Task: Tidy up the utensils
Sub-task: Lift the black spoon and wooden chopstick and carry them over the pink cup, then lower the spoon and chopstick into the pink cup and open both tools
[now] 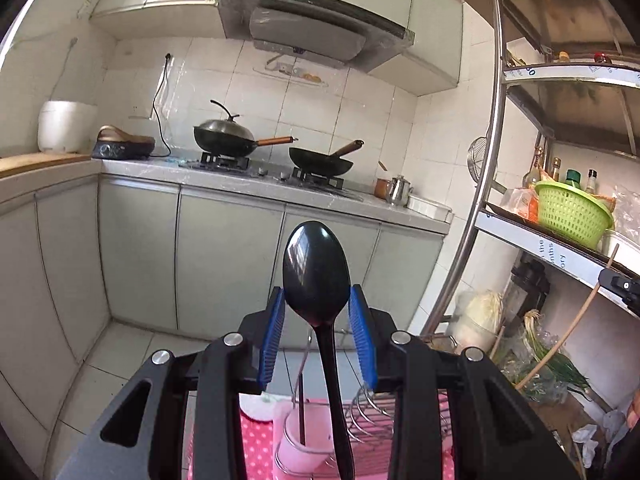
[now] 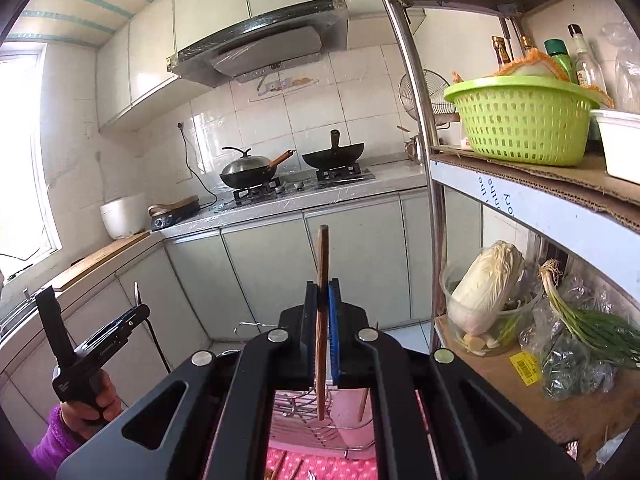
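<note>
My left gripper point(image 1: 318, 292) is shut on a black spoon point(image 1: 316, 268), its blue pads pressing the sides of the bowl. The bowl stands upright and the handle hangs down over a pink utensil cup point(image 1: 294, 446). My right gripper point(image 2: 322, 284) is shut on a thin wooden utensil point(image 2: 322, 256), seen edge-on, whose lower end hangs above a wire rack point(image 2: 300, 404) and a pink cup point(image 2: 348, 404). The right wrist view also shows the left gripper point(image 2: 138, 312) at the far left, held by a hand in a purple sleeve.
A pink dotted cloth point(image 1: 256, 440) lies under the cup and rack. Ahead is a counter with two woks point(image 1: 224, 138) on a stove. A metal shelf at the right carries a green basket point(image 2: 524, 120), a cabbage point(image 2: 486, 284) and scallions point(image 2: 588, 320).
</note>
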`<control>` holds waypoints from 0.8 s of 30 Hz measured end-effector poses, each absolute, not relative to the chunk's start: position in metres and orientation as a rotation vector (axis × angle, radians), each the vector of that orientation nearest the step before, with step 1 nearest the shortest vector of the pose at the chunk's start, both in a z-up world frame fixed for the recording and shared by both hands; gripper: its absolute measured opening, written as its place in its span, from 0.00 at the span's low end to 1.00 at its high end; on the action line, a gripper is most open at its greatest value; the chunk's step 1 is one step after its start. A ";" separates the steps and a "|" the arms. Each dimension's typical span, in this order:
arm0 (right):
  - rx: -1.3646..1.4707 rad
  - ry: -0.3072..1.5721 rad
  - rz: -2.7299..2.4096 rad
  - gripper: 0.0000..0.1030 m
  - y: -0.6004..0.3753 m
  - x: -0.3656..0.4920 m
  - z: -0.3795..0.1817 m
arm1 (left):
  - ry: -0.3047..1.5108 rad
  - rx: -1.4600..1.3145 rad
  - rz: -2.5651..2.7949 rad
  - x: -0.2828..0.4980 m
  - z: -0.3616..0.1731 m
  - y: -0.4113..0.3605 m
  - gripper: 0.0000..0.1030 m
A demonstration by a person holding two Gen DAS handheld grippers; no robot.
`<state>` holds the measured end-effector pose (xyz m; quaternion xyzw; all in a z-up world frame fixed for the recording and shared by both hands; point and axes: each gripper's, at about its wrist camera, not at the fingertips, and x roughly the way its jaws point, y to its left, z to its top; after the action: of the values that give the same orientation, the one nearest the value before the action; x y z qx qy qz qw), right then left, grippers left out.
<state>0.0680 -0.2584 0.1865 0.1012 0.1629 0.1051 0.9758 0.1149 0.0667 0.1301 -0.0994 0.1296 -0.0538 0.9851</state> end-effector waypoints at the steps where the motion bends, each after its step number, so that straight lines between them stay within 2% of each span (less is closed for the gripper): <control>1: 0.194 0.328 0.200 0.05 -0.258 0.073 0.187 | 0.248 -0.192 -0.096 0.119 0.130 0.066 0.31; 12: 0.170 0.437 0.176 0.05 -0.254 0.126 0.153 | 0.185 -0.146 0.005 0.156 0.094 0.062 0.31; 24: 0.187 0.597 0.174 0.06 -0.251 0.157 0.094 | 0.316 -0.106 -0.017 0.164 0.040 0.052 0.31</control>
<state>0.1571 -0.2512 0.0938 0.0917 0.2934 0.0857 0.9477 0.1635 0.0525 0.0397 -0.0527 0.1572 -0.0086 0.9861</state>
